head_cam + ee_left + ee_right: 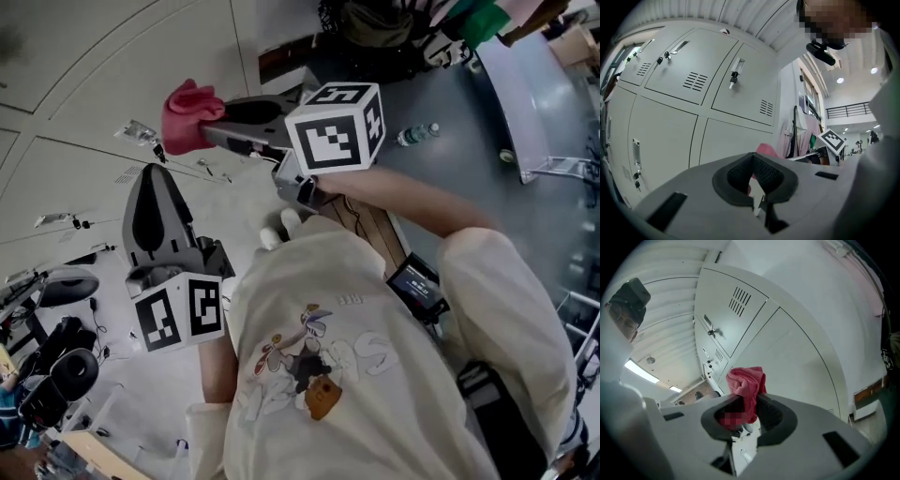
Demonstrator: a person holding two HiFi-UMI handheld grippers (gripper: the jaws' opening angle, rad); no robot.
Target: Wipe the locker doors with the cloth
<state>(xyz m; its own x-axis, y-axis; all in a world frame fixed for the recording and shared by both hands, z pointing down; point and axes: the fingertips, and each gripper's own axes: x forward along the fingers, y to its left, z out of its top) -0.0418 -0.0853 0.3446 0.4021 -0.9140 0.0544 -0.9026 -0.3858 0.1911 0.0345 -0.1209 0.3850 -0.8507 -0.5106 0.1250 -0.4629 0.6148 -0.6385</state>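
We note the left gripper (155,178) with jaws together and nothing between them, pointing at the lockers (66,103). To its right, the right gripper (217,120) is clamped on the pink cloth (187,114), held close against a locker door; we cannot tell whether they touch.

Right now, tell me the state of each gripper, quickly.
Left gripper: shut, nothing between its jaws.
Right gripper: shut on the pink cloth.
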